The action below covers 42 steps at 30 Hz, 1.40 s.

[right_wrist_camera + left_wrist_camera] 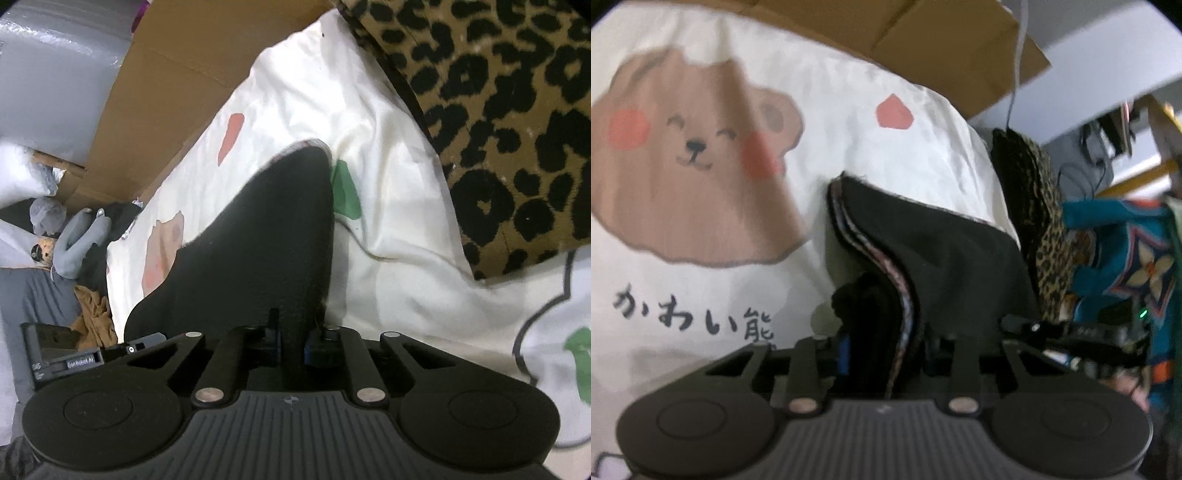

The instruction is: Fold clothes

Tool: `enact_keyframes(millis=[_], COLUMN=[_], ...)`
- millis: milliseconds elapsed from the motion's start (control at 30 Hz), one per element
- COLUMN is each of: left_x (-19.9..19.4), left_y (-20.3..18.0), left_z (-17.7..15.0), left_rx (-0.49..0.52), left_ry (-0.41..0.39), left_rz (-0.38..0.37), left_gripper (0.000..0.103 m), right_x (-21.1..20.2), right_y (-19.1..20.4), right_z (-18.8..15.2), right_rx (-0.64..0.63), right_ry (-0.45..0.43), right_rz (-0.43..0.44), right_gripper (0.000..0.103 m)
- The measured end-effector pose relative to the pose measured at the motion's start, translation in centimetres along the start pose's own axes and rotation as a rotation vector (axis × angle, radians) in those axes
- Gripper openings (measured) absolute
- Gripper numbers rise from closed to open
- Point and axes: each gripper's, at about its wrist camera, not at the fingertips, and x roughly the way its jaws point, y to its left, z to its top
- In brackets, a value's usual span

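A black garment (pixel 942 251) with a thin patterned edge lies bunched on a white bear-print sheet (pixel 849 110). Seen from the left wrist, a thick fold of it runs up between the fingers of my left gripper (pixel 886 354), which is shut on it. A blue pad (pixel 844 354) shows on the left of the fold. From the right wrist, the same black garment (pixel 266 240) rises as a taut flap off the sheet (pixel 388 221). My right gripper (pixel 291 350) is shut on a thin layer of it between its blue pads.
A leopard-print garment (pixel 1049 236) (pixel 498 110) lies to the right on the sheet. A cardboard box (pixel 942 37) (pixel 166 92) stands behind. Teal patterned fabric (pixel 1126 251) is at the far right. A grey plush toy (pixel 74 240) and tan cloth (pixel 96 317) lie beside the sheet's left edge.
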Motion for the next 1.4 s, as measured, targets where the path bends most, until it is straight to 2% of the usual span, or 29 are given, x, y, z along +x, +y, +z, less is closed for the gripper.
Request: enact_keyframes(millis=[267,500,800,1100,1400], left_x=[-2.6,-7.9,-15.5,-22.5,-28.7], left_y=[-4.9,-10.0,-16.5,-23.5,-29.1], left_z=[-0.3,0.5,1.6,3.4,4.2], left_rx=[0.123,0.209,0.250,0.292,0.329], left_ry=[0.009,-0.002,-0.113,-0.255,-0.387], left_rz=[0.125,0.167,0.166,0.134,0.117], left_gripper=[0.035,0.035,0.034,0.034,0.034], right_x=[-4.2,-10.0,-18.7,-27.6,-34.5], right_y=[5.0,9.3,16.6,24.5,31.2], right_z=[-1.2,-2.8,-2.1,-1.1,-1.3], right_rx=[-0.063,-0.045,-0.117,-0.190,-0.262], right_ry=[-0.038,-0.117,-0.212,-0.357,-0.470], right_rz=[-0.099,-0.081,-0.061,-0.078,-0.125], right_gripper=[0.008,0.008,0.008,0.008,0.008])
